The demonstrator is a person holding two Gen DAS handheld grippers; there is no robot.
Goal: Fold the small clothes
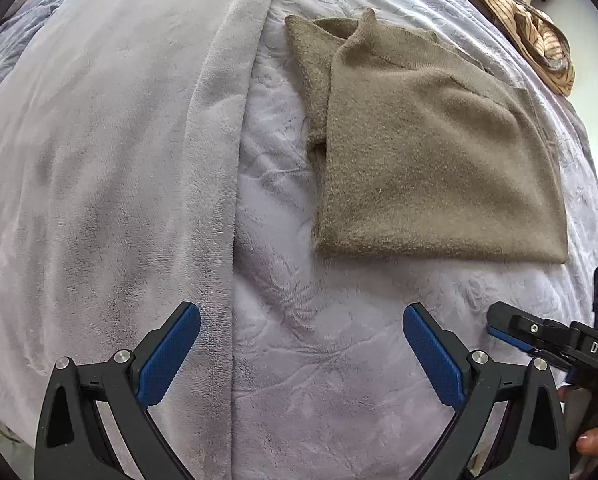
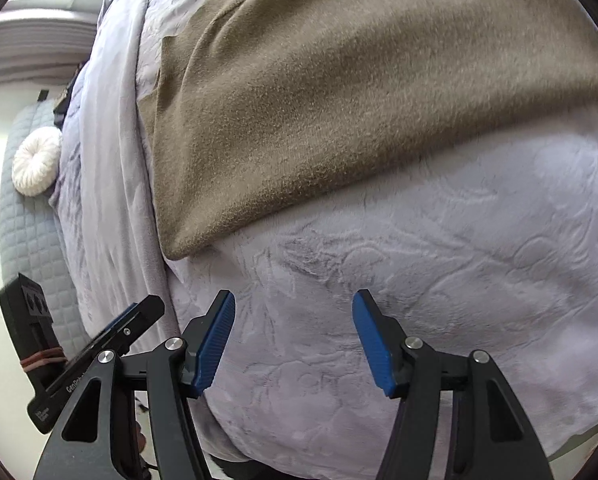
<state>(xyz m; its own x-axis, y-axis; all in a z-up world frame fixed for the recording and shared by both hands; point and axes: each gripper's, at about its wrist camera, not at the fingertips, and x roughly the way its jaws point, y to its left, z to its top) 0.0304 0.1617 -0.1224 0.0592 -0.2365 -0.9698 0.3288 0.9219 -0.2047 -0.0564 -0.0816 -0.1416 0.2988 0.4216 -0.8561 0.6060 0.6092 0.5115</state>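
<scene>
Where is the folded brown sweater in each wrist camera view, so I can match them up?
Left wrist view: the brown sweater lies upper right, beyond the open left gripper.
Right wrist view: it fills the top centre, above the open right gripper.
Shared landmark: the embossed lavender blanket under it, seen in both views.

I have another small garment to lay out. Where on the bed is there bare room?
Bare bedspread lies between the brown garment and both open claws. The smooth blanket beside it is free too. The far corner holds a striped cloth.
</scene>
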